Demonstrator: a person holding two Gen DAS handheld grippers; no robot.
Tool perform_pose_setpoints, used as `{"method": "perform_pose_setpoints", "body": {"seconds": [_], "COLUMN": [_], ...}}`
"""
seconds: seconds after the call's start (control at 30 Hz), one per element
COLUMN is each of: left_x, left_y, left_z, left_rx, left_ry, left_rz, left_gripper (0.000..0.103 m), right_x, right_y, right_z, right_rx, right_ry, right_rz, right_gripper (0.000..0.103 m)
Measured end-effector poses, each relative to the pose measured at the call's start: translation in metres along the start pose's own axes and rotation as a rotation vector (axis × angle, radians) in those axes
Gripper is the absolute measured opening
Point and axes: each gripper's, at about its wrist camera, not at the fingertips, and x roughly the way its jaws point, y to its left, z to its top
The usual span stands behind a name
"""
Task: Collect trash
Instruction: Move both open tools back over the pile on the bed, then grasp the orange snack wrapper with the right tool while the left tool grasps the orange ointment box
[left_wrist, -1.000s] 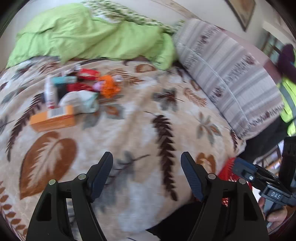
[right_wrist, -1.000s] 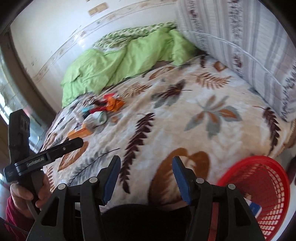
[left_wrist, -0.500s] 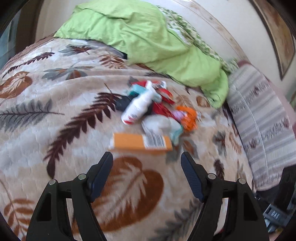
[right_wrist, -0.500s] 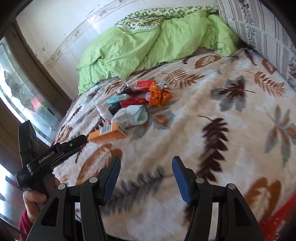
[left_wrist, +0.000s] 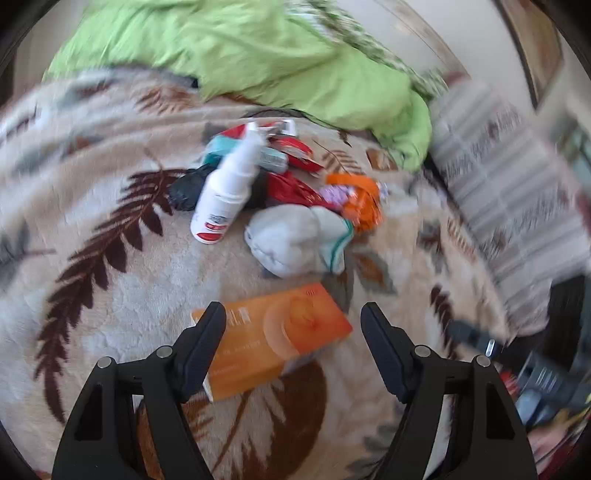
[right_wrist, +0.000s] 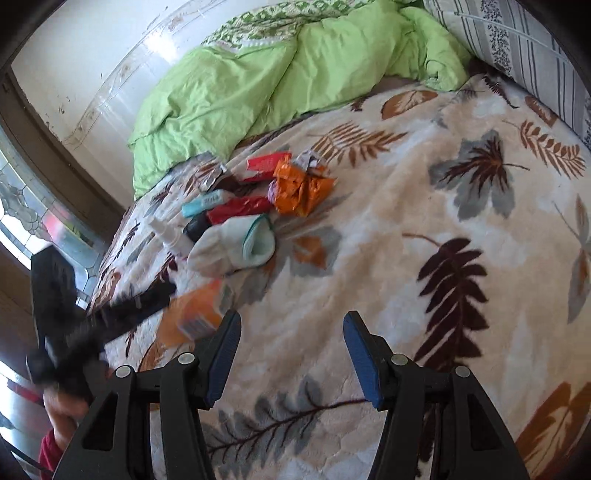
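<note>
Orange box (left_wrist: 273, 334) between, untouched by, parted left gripper (left_wrist: 293, 325) fingers.

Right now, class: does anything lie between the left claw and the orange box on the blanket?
Nothing visible does. The left claw is open, its jaws apart on either side of the orange box, with only bare blanket around it. The bottle and sock lie beyond the box.

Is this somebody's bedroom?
Most likely a bedroom: a leaf-patterned blanket covers a bed, with a rumpled green duvet and a striped pillow at its far side.
</note>
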Motion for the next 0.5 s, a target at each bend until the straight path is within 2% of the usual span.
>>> {"method": "perform_pose_setpoints", "body": {"seconds": [0.07,0.13,0.2,0.27,0.37,0.5], "left_x": [0.000,0.004,0.010,0.017,0.023,0.025], "left_y": [-0.012,-0.023,-0.033,-0.037,-0.037,-0.025], "left_z": [-0.007,-0.009,-0.008,-0.008,-0.007,-0.002], "left_rx": [0.051,0.125,0.208,0.262,0.303,0.255], "left_ry": [0.006,0.002,-0.016,-0.019,-0.025,-0.025], "left_rz": [0.025,0.101,0.211,0.261,0.282,0.267], "left_gripper": [0.074,0.075,0.075,0.075,0.082,0.084], "right_x": [0.003,0.007,0.013,0.026,0.047,0.084], "right_y": [-0.001,-0.001,0.002,0.004,0.005,0.006], "right_z": [0.007,0.018,0.032,0.046,0.069,0.096], "right_rx": [0.018,0.028,0.021,0.017,0.024,0.031], "right_ry": [-0.003,-0.006,-0.021,-0.003,-0.014,-0.002], "right_rz": [-0.007,0.002,-0.002,-0.007,-0.004,-0.035], "right_gripper": [0.061,0.061,0.064,0.068,0.069,0.069]}}
